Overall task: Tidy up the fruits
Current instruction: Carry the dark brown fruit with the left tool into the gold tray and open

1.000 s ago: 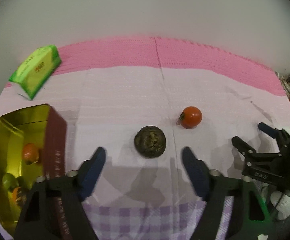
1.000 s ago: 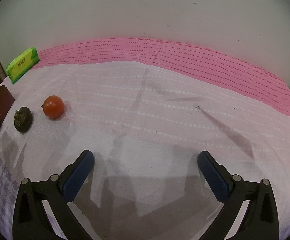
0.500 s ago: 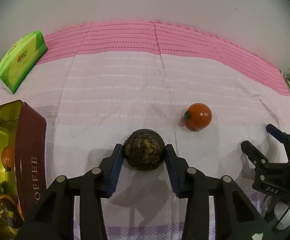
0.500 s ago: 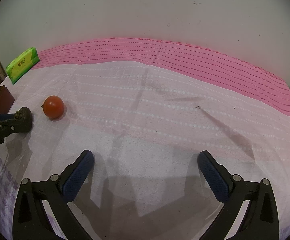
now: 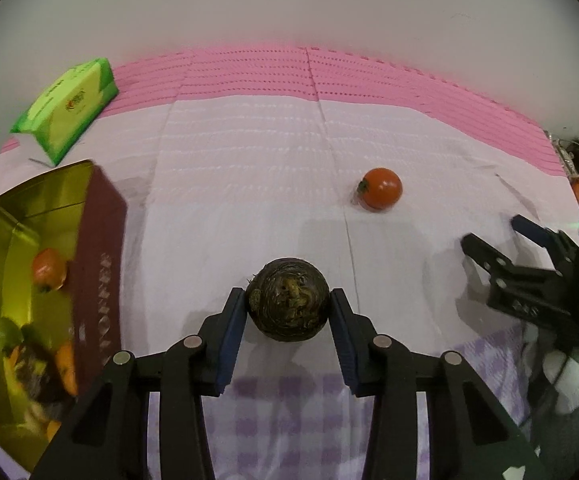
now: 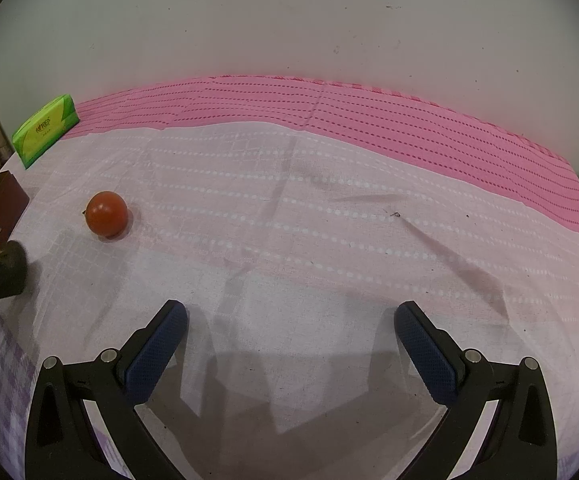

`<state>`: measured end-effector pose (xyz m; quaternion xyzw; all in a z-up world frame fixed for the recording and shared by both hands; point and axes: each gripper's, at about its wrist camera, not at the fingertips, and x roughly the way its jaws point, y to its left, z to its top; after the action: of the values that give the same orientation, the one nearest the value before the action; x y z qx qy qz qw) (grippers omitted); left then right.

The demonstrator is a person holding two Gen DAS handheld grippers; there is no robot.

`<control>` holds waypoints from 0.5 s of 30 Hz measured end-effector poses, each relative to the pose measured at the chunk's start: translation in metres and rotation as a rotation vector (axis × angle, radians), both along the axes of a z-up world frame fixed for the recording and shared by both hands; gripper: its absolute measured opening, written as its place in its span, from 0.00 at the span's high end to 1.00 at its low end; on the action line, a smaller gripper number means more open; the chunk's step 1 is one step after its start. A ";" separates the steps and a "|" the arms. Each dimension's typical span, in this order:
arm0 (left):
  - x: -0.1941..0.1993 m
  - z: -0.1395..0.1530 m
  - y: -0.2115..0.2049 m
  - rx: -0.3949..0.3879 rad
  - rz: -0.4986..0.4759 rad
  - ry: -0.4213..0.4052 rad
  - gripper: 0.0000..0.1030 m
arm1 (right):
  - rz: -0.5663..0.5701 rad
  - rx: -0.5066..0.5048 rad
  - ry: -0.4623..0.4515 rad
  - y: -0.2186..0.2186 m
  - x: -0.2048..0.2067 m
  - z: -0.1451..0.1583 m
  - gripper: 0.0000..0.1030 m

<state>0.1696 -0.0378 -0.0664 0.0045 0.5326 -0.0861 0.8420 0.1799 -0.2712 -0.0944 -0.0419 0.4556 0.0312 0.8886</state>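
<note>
Left claw (image 5: 288, 312) clenched on a dark round fruit (image 5: 288, 305), one blue pad (image 5: 235, 316) pressed to each side of it. Fruit sat just above the pale cloth (image 5: 249, 184), shadow beneath; whether it touched the cloth could not be told.

Right claw (image 6: 290, 326) spread wide, nothing between its pads, hovering over bare cloth. Seen from the left wrist camera, it stood off to the right, well apart from the held fruit.

Tomato (image 5: 380, 189) lay on the cloth beyond and right of the dark fruit, apart from both claws. Same tomato (image 6: 106, 213) showed at far left of the right wrist view.

Tin (image 5: 101, 248), maroon outside, gold inside, stood at the left, near the left claw. Inside it: an orange-red fruit (image 5: 48, 270), a green one (image 5: 4, 332), further orange pieces lower down, blurred.

Green tissue pack (image 5: 69, 108) lay at the far left corner of the bench, by the pink border of the cloth and behind the tin.
</note>
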 end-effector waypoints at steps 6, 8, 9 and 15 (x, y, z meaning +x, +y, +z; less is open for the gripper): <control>-0.023 0.031 0.026 -0.008 0.027 -0.040 0.63 | 0.000 0.000 0.000 0.000 0.000 0.000 0.00; -0.029 0.042 0.041 -0.009 0.052 -0.056 0.63 | 0.000 0.000 0.000 0.000 0.000 0.000 0.00; -0.032 0.049 0.052 -0.010 0.071 -0.067 0.63 | 0.000 0.000 0.000 0.000 0.000 0.000 0.00; -0.041 0.065 0.104 0.042 0.174 -0.103 0.63 | 0.000 0.000 0.000 0.000 0.000 0.000 0.00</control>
<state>0.1282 0.0662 -0.0012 -0.0197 0.4887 -0.0013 0.8722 0.1796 -0.2711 -0.0946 -0.0418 0.4556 0.0311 0.8887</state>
